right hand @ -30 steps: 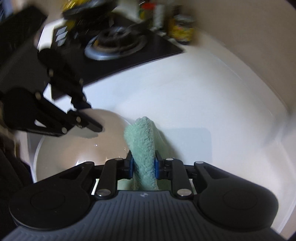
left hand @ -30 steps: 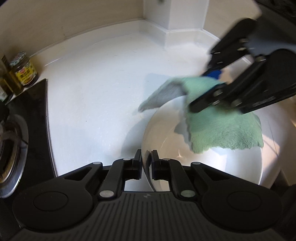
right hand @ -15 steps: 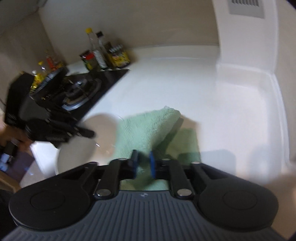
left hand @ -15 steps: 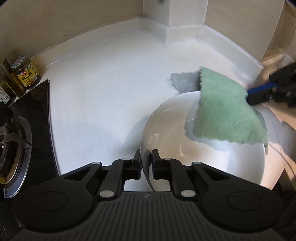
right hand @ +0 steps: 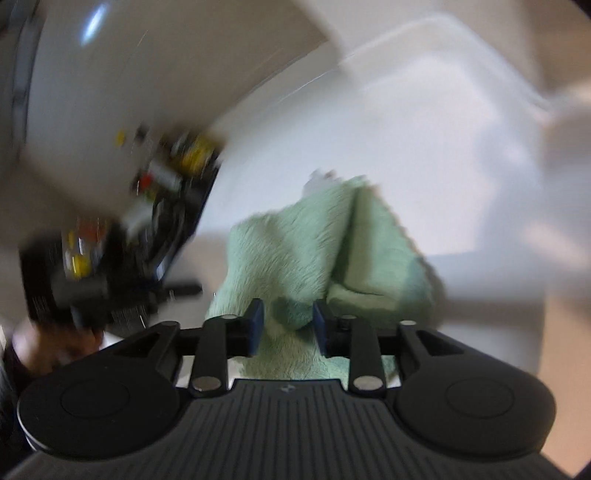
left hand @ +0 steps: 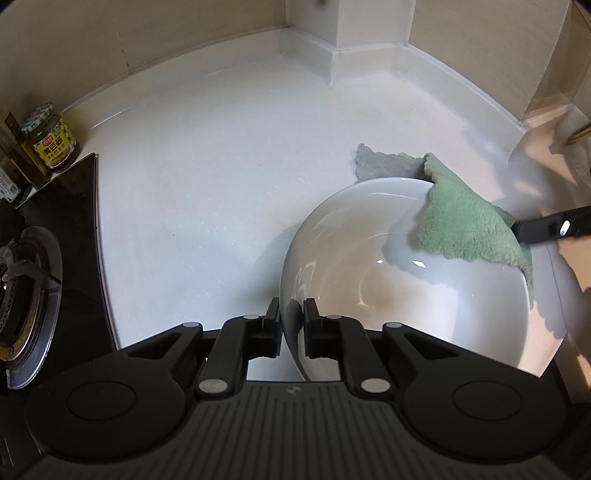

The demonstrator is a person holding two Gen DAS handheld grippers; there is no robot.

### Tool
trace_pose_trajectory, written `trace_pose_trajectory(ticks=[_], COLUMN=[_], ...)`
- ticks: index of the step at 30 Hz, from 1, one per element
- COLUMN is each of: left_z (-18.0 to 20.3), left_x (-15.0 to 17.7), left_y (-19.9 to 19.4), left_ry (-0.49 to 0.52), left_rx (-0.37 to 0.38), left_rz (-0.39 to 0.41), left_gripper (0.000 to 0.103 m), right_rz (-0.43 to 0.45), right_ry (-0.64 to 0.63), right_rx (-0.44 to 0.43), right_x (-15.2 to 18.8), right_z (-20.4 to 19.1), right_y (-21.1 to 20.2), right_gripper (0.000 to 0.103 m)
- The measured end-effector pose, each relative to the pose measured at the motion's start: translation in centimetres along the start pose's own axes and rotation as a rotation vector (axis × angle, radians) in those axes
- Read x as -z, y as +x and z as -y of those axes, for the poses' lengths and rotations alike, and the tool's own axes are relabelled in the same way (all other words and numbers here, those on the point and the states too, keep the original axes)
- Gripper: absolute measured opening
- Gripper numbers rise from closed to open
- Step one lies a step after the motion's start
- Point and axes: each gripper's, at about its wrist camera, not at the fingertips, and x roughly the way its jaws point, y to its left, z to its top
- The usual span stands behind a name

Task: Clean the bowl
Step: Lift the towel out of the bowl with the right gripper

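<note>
A white bowl (left hand: 402, 280) sits on the white counter at the lower right of the left wrist view. My left gripper (left hand: 290, 325) is shut on the bowl's near rim. A green cloth (left hand: 461, 225) drapes over the bowl's far right rim, with one corner on the counter behind it. My right gripper (right hand: 288, 325) is shut on the green cloth (right hand: 317, 251); one finger (left hand: 550, 229) shows at the right edge of the left wrist view. The right wrist view is blurred by motion.
A black gas hob (left hand: 40, 266) lies at the left, with a yellow-labelled jar (left hand: 51, 140) and bottles behind it. The counter (left hand: 221, 166) meets a tiled wall and a boxed corner column (left hand: 351, 26) at the back.
My right gripper has pulled right and tilted, dragging the green cloth from over the bowl's middle to its far right rim. My left gripper keeps its hold on the rim.
</note>
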Motion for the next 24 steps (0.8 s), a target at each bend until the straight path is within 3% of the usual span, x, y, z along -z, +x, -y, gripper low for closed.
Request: trace_pose_trajectory(ticks=[3,5,11,15,17,24], left_z=[0.0,0.1,0.4,0.0,-0.2,-0.4], left_x=[-0.1,0.0,0.2,-0.3,-1.1,-3.6], left_y=[0.0,0.0,-0.2,-0.3,-0.4,1.0], left_ry=[0.001,0.005,0.082,0.167,0.221,0.320], left_rx=[0.002,0.000,0.051,0.088,0.098,0.166], left_rz=[-0.002,-0.003,-0.024,-0.030,-0.012,-0.029], left_gripper=[0.010,0.010,0.013,0.015,0.015,0.010], right_rz=[0.046,0.049,0.001,-0.167,-0.239,-0.456], right_ry=[0.133,0.142,-0.122,-0.398,-0.500,-0.732], right_rx=[-0.057,-0.070,0.094,0.251,0.277,0.323], right_x=[0.6,0.6,-1.5,-2.1,-2.2,-3.6], right_z=[1.0,0.3,-4.5,-7.6,-8.8,-11.6], right_y=[-0.9,-0.3,3.1,6.1,7.0,9.2], right_gripper=[0.037,0.038,0.036,0.024,0.018,0.017])
